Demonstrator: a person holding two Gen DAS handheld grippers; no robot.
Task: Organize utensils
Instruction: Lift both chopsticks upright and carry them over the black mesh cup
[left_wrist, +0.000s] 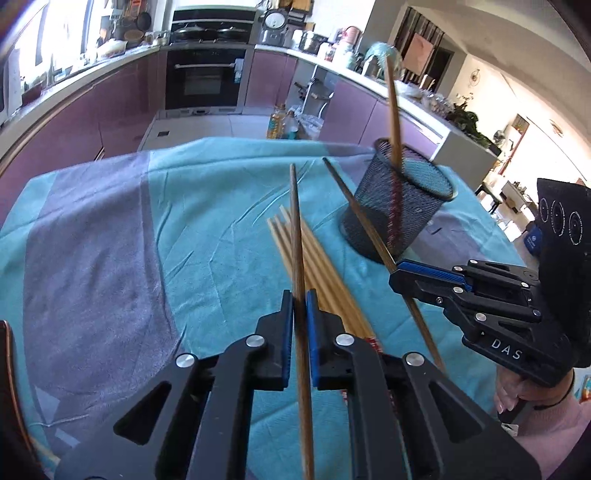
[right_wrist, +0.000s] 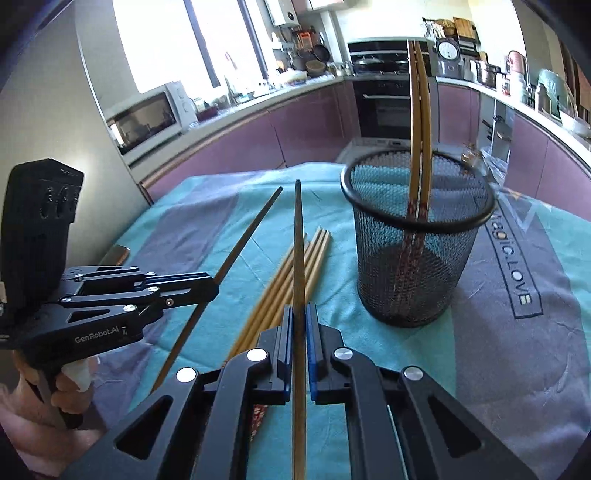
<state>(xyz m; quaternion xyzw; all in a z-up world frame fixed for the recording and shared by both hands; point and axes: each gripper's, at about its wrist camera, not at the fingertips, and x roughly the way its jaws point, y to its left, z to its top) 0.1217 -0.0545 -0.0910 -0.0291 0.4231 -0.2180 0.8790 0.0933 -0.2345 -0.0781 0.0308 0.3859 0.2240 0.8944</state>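
Tools left (left_wrist: 300, 295) and right (right_wrist: 300, 308) each clench one chopstick (left_wrist: 298, 236), tips raised toward mesh cup (right_wrist: 413, 258).

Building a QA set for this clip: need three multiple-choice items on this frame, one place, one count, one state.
1. Where does the black wire-mesh cup stand?
A. on the teal and grey cloth
B. on the kitchen counter
C. on the floor

2. How many chopsticks stand in the cup?
A. none
B. two
C. five

3. What state are the tongs in?
A. both open
B. only one shut
C. each shut on one dark brown chopstick

Answers:
1 A, the cup's base rests on the cloth.
2 B, a pair of tan chopsticks rises from it.
3 C, left tongs and right tongs each clamp a stick.
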